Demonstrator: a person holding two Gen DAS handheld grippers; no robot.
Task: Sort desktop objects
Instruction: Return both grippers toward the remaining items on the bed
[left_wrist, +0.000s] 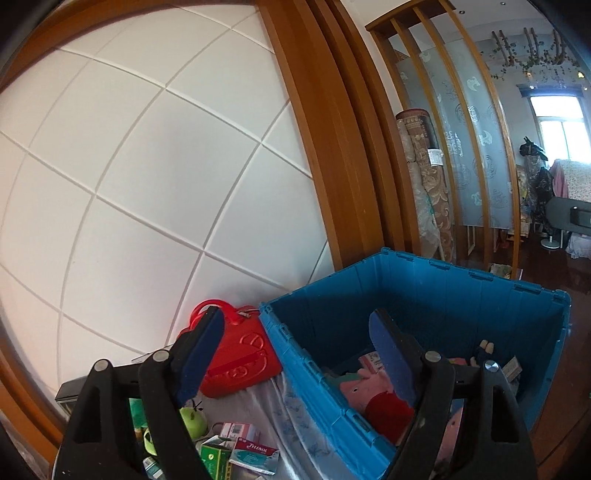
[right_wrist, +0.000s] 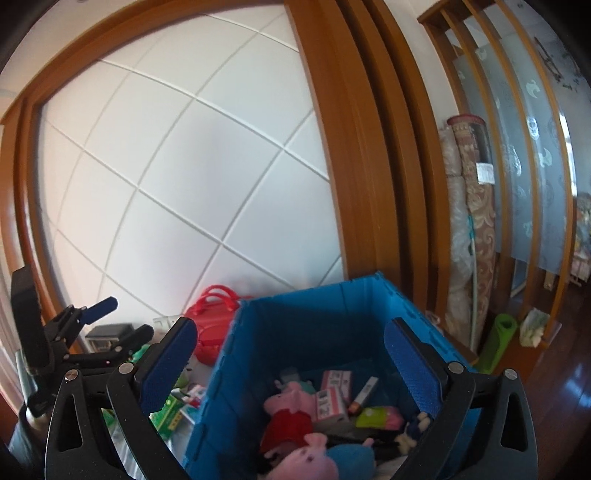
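Between picks: left gripper (left_wrist: 295, 339) and right gripper (right_wrist: 290, 350) hover, jaws spread, nothing held, over blue bin (left_wrist: 461, 291). Next probably a small box (left_wrist: 255, 456) on the table.

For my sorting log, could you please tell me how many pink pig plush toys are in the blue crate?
2. One pig in a red dress lies mid-crate; a second pig lies nearer the camera, beside something blue. The blue crate is cluttered, so more may be hidden.
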